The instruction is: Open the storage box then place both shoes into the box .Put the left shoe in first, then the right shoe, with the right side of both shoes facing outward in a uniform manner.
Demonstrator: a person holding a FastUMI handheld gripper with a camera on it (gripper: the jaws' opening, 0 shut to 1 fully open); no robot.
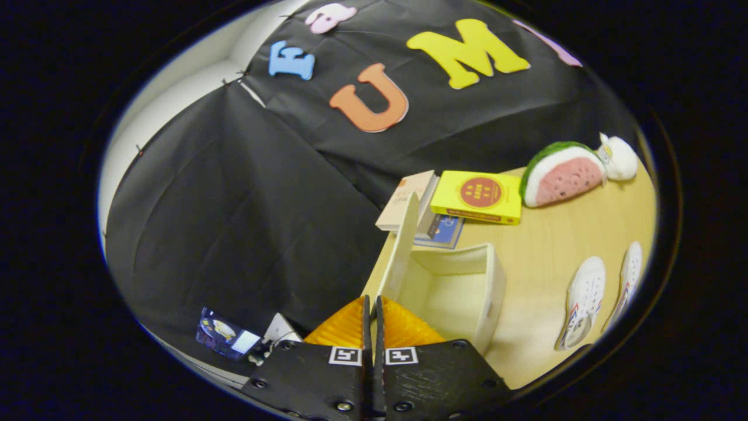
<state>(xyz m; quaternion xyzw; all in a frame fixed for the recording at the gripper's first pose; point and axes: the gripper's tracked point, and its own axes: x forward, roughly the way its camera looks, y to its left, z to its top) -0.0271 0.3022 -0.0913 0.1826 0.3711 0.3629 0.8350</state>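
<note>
A white storage box (488, 292) stands open on the wooden table (555, 245), just ahead of my fingers and to their right. Its lid (403, 240) is raised nearly upright on the box's left side. My gripper (372, 303) is shut on the lid's near edge, and the thin panel runs away from between the fingertips. The inside of the box looks bare. Two white sneakers lie side by side on the table to the right of the box: one shoe (584, 298) nearer the box, the other shoe (629, 279) beyond it.
Behind the box lie a yellow book (476, 196), a beige book (406, 202) and a blue book (445, 231). A watermelon plush (561, 172) and a white plush (619, 156) sit at the back right. The table's left edge runs beside the lid.
</note>
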